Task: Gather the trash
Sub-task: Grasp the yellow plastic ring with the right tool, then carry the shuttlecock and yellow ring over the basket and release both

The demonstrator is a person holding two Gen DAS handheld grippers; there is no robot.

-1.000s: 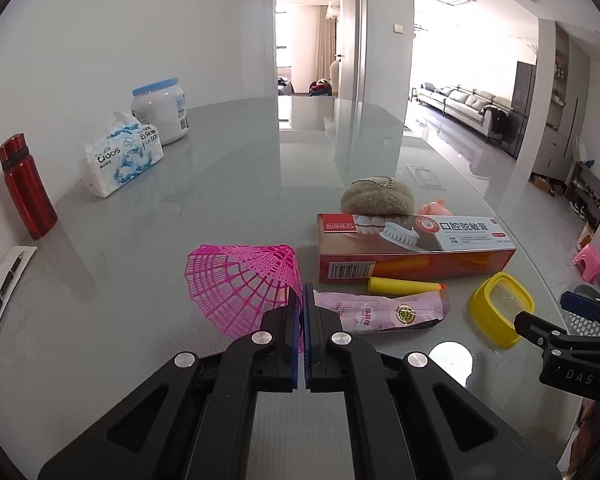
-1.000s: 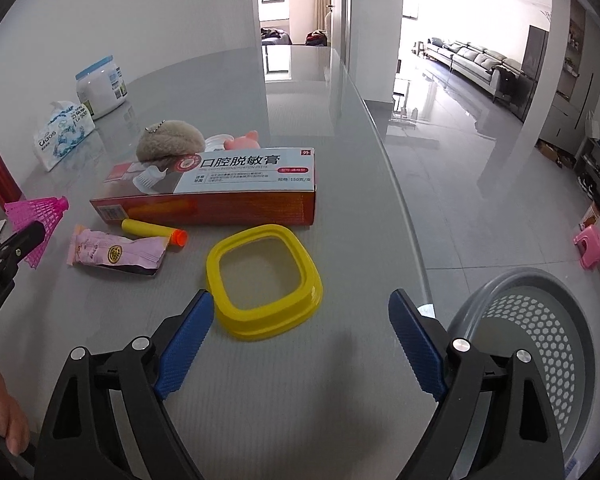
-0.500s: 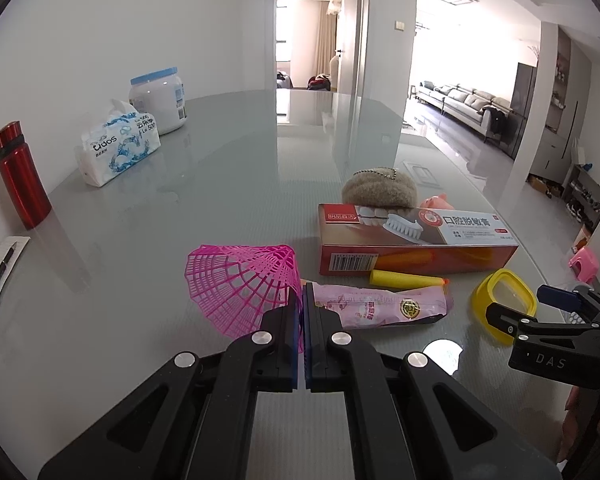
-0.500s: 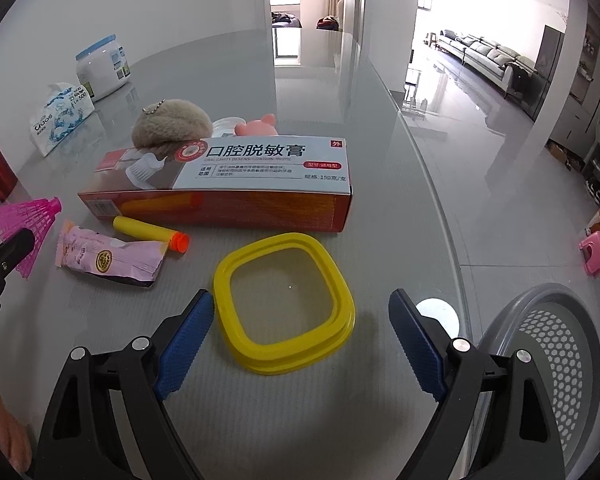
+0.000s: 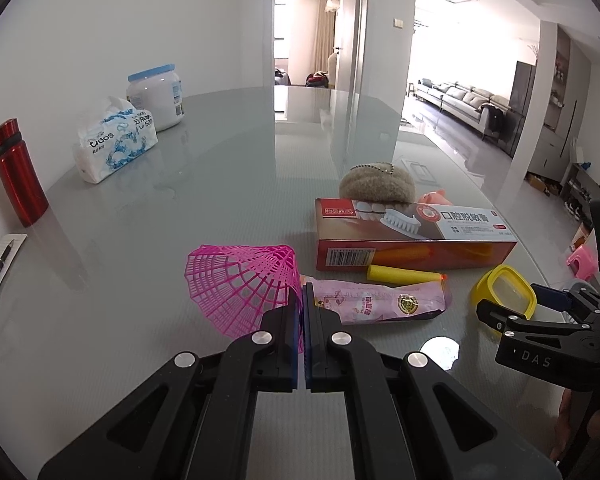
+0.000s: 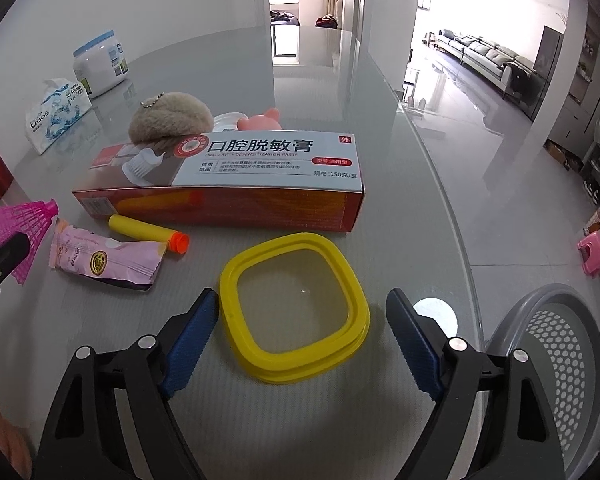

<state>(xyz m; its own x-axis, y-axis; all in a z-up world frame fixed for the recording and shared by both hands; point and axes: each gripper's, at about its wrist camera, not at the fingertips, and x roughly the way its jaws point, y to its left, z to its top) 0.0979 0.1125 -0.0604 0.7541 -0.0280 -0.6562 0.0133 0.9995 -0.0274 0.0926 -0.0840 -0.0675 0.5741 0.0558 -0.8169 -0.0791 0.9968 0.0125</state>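
While left hand-held gripper (image 5: 302, 300) clamps one pink shuttlecock (image 5: 244, 280) | right hand-held gripper (image 6: 302, 320) released | one yellow lid (image 6: 296, 312)

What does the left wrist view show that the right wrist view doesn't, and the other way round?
Only the left wrist view: the notepad with a pen and the shut left gripper at the pink shuttlecock.

Only the right wrist view: the grey mesh bin beyond the table edge and the white lid behind the toothpaste box.

Both: box, yellow lid, pink wrapper, foam dart, open right gripper.
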